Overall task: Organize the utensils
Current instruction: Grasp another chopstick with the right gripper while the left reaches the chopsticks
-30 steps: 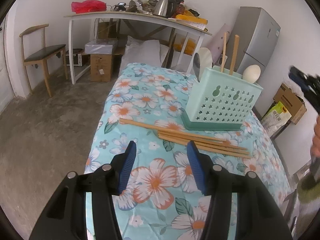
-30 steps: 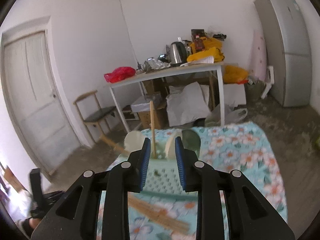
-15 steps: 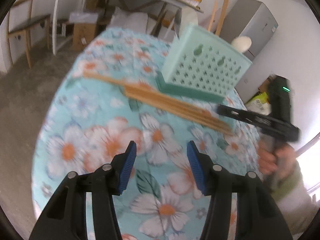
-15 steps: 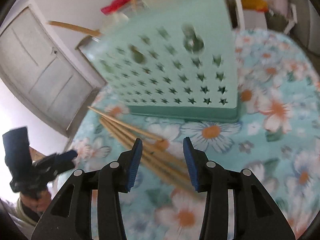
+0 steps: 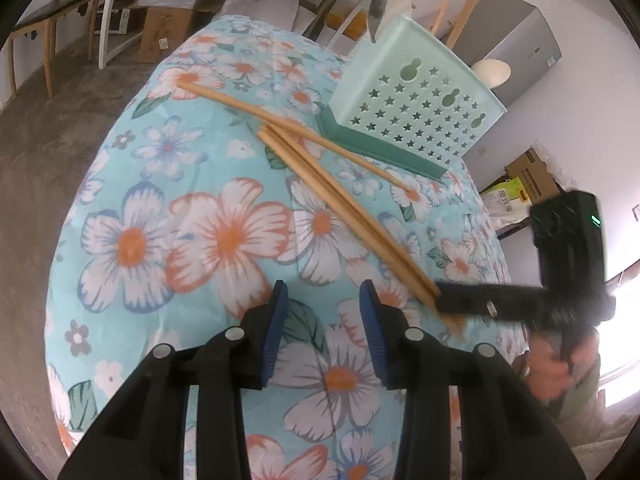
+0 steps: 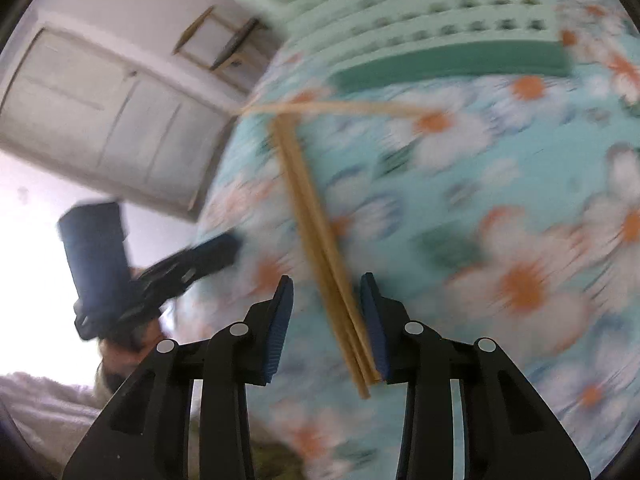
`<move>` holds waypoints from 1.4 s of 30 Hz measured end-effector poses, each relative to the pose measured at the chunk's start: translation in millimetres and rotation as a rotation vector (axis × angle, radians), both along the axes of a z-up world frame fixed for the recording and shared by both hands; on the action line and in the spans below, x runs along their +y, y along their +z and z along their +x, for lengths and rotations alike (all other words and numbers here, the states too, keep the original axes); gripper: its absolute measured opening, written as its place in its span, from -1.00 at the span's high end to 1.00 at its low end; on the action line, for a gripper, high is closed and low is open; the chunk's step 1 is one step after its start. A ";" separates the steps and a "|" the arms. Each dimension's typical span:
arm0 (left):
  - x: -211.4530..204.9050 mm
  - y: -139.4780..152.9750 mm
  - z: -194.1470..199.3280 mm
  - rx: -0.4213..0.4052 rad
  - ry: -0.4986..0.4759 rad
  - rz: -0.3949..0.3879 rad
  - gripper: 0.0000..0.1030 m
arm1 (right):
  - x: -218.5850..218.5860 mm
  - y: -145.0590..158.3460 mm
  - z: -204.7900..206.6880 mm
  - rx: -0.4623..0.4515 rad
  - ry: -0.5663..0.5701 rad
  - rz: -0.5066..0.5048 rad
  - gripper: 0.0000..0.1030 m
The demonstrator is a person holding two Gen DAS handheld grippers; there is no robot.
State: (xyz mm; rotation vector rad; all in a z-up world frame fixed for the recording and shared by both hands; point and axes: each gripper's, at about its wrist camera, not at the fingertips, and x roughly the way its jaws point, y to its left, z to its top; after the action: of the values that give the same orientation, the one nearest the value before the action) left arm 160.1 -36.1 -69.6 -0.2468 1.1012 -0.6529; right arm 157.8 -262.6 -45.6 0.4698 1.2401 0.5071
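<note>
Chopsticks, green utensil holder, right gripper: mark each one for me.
chopsticks (image 5: 352, 216): left wrist view, middle of the bundled sticks lying on the cloth.
green utensil holder (image 5: 416, 116): left wrist view, its star-punched front wall.
right gripper (image 6: 326, 316): right wrist view, midway between its fingertips, chopsticks between them, closing.

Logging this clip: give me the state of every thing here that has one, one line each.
Left gripper: jaws closing, nothing between them.
Right gripper: jaws closing, chopstick ends between them, not yet pinched.
Chopstick bundle: lying flat on the tablecloth.
Single chopstick: lying apart, angled from the bundle.
Holder: upright, utensils standing in it.
</note>
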 end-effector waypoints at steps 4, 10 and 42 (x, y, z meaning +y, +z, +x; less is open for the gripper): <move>4.6 -0.3 1.4 0.004 0.014 0.004 0.30 | 1.4 25.5 10.0 -0.143 -0.021 -0.181 0.31; 5.6 0.3 1.0 -0.002 0.025 0.006 0.30 | -20.7 33.0 52.3 -0.304 -0.073 -0.341 0.35; -34.5 -4.9 20.1 0.098 0.002 -0.092 0.30 | -32.9 12.8 -67.3 -0.336 0.093 -0.492 0.82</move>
State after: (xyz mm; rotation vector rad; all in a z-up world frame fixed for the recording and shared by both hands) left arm 180.1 -70.5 -74.5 -0.3621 1.1657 -0.6967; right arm 90.5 -295.6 -32.8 -0.0895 1.0163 0.3250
